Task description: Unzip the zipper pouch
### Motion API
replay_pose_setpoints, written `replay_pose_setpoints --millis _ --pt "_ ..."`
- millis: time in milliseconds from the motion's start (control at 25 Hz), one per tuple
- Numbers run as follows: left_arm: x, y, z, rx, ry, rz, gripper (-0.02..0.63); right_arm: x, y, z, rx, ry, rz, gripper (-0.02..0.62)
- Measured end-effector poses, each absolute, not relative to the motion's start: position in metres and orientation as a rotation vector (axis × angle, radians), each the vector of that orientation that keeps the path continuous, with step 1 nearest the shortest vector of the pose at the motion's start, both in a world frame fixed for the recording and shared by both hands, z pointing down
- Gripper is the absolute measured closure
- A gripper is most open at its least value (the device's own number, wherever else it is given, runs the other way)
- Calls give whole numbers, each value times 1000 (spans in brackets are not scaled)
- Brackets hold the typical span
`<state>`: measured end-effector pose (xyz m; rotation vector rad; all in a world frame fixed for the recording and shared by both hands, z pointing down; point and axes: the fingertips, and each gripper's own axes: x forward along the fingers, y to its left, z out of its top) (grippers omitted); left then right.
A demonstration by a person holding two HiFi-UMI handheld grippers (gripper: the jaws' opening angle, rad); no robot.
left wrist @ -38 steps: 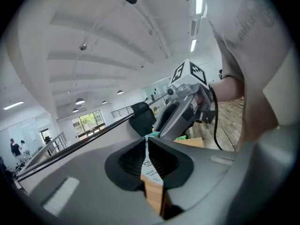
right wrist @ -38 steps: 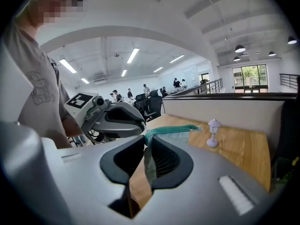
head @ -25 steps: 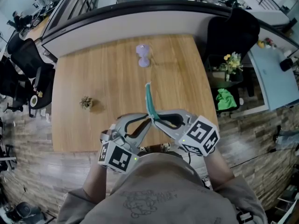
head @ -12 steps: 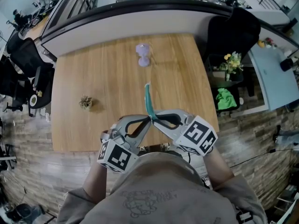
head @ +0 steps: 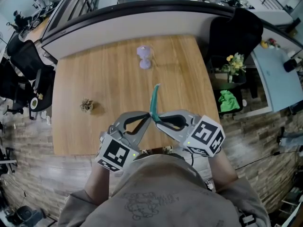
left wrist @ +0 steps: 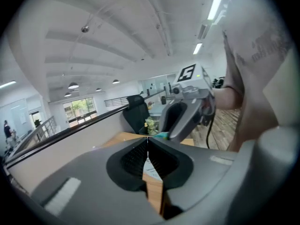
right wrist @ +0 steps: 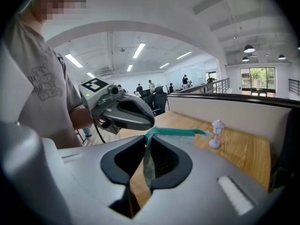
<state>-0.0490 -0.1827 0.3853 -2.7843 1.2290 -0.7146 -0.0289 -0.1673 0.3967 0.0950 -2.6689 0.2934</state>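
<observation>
The table (head: 94, 79) is smooth, matt wood with visible grain; the zipper pouch (head: 154, 103) looks thin, pliant, faintly translucent.

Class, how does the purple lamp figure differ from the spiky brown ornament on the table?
The lamp figure is pale purple, the spiky ornament brownish. The lamp figure stands near the far edge, the spiky ornament near the left edge. Both are small and sit untouched on the table.

light: bright ceiling strips | focus: sharp | edges: fisheye vignette

The tabletop (head: 109, 70) lies open except at a lilac figurine (head: 145, 56), a brown clump (head: 86, 104) and the raised zipper pouch (head: 154, 103).
</observation>
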Motion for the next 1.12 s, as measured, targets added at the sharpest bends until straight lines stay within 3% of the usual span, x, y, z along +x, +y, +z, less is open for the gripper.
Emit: replay_pose_setpoints --millis 520,1120 --pt "-138 -210 375 -2630 1625 -759 603 -2 -151 371 -25 -2726 252 541" --pt "-123 -208 359 -2776 1817 -384 561 24 -195 335 326 -2860 393 541"
